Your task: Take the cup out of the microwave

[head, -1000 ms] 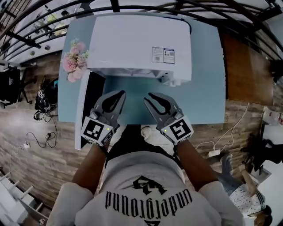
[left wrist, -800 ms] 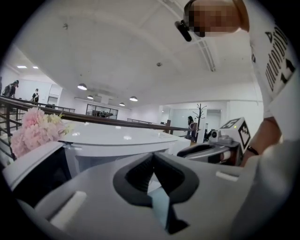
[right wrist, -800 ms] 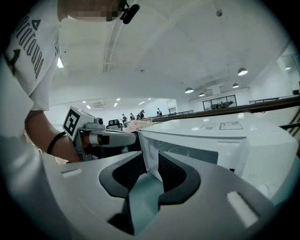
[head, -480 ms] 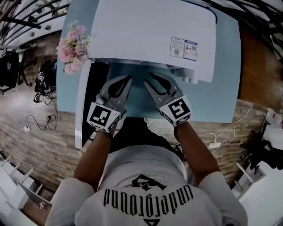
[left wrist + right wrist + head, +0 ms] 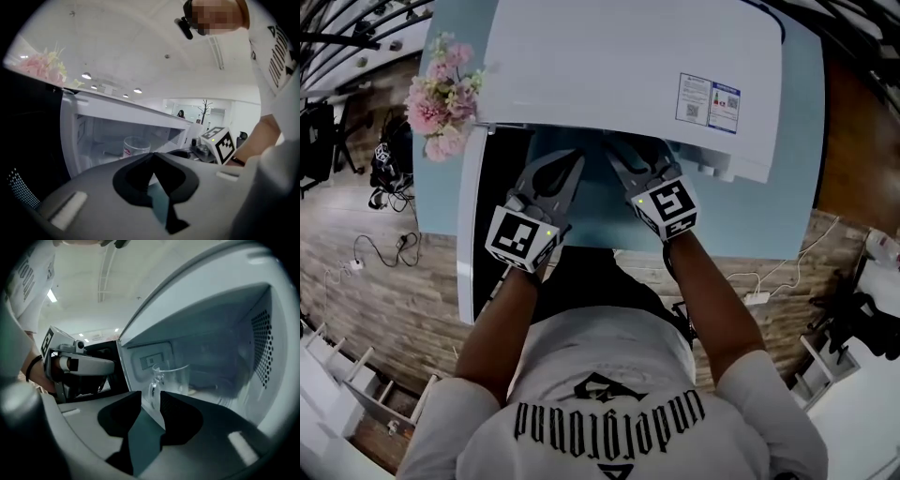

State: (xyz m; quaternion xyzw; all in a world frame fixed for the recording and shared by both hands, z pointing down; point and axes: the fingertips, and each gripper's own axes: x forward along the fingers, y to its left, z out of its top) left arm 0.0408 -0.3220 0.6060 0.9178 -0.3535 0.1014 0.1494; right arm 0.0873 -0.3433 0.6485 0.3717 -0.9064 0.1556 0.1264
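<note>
Two right gripper (image 5: 150,397) jaws are opening, empty, the glass cup (image 5: 171,376) just ahead inside the microwave (image 5: 262,324); the left gripper (image 5: 152,155) is pressed together, empty.

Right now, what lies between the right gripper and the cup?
Nothing. In the right gripper view, only the open front of the microwave separates the right gripper, jaws opening and empty, from the glass cup.

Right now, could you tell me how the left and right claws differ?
The left claw has its jaws together; the right claw has them apart, opening. The left claw is nearer the open door; the right claw faces the handle of the cup. Both are empty.
</note>
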